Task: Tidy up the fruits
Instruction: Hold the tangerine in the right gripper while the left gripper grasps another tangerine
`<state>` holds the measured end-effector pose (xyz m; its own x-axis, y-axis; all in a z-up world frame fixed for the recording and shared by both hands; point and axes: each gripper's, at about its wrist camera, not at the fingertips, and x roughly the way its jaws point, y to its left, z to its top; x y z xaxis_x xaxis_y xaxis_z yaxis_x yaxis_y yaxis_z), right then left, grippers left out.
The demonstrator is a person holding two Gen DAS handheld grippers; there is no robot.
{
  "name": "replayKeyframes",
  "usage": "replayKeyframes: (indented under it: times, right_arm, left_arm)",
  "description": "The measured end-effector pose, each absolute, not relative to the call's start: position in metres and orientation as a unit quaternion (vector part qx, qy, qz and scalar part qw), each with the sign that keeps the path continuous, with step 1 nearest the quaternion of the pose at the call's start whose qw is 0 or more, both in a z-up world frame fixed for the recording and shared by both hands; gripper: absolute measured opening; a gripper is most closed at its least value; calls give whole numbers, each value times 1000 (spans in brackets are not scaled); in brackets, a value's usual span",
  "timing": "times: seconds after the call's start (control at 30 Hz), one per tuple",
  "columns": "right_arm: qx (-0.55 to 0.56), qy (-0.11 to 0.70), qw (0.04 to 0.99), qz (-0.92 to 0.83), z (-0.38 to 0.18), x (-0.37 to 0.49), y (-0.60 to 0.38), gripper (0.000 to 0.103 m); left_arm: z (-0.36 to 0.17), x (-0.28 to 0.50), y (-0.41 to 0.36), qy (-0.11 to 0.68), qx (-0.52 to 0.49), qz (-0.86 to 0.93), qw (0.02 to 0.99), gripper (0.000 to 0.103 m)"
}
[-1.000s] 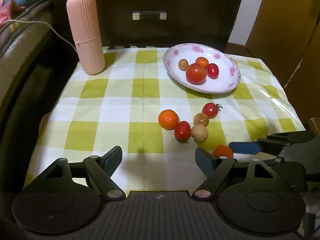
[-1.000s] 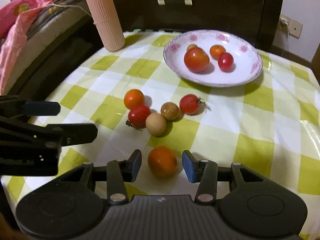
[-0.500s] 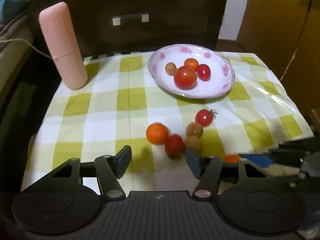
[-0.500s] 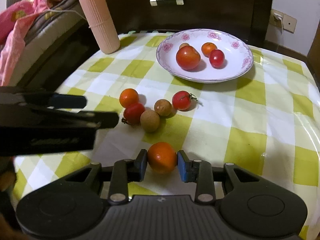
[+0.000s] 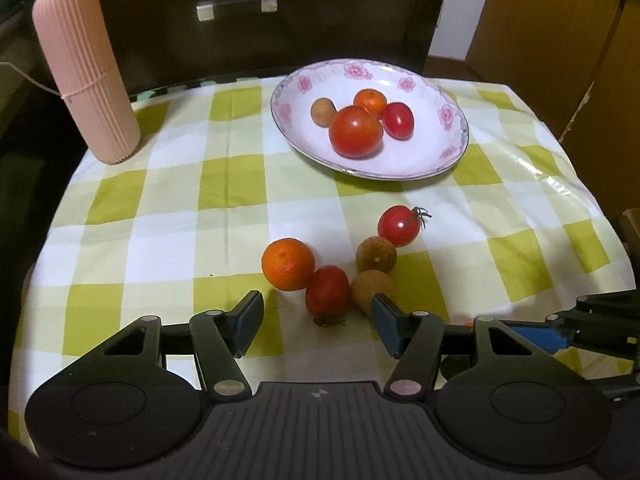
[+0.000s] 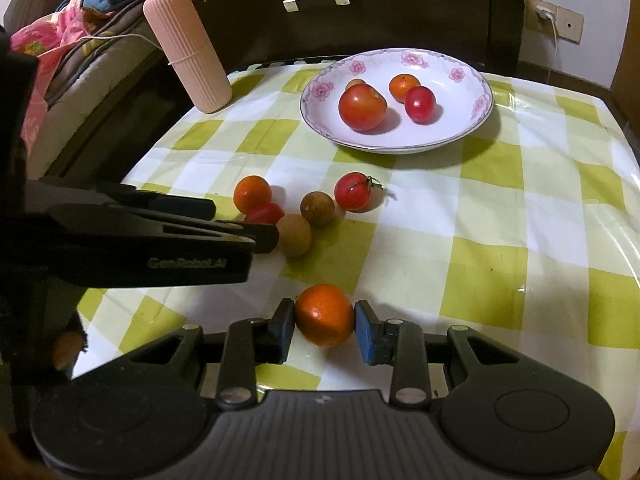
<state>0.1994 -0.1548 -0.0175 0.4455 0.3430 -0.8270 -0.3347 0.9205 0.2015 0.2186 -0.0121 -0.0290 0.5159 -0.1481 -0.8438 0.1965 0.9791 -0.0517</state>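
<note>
Right tool (image 6: 325, 327): our jaws have just clamped onto the mandarin (image 6: 325, 315) resting on the counter (image 6: 520, 216), ready for the plate (image 6: 476, 118); left tool (image 5: 317, 316), narrowed, straddles a cherry tomato (image 5: 327, 291), ungripped.

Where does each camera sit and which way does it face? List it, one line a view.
Left wrist: on the left gripper, facing down at the loose red tomato; its own fingers show.
Right wrist: on the right gripper, shut on an orange; the left gripper crosses at left.
Shared: the plate, the pink case.
</note>
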Motion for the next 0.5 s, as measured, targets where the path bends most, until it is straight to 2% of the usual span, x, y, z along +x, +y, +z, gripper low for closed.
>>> replayKeyframes:
  times: [0.1,0.4,0.5]
  right_arm:
    - [5,489,850,198,-18,199,-155,30]
    - [10,492,849,194,-18,200,-158,30]
    - [11,492,849,193,-18,200,-159,30]
  left_arm:
    - [-30,220,-12,480,20,-108,870,68]
    - [-38,220,-26,492,42,-138,858,56]
    - [-36,220,-25,493,32,-143,858,56]
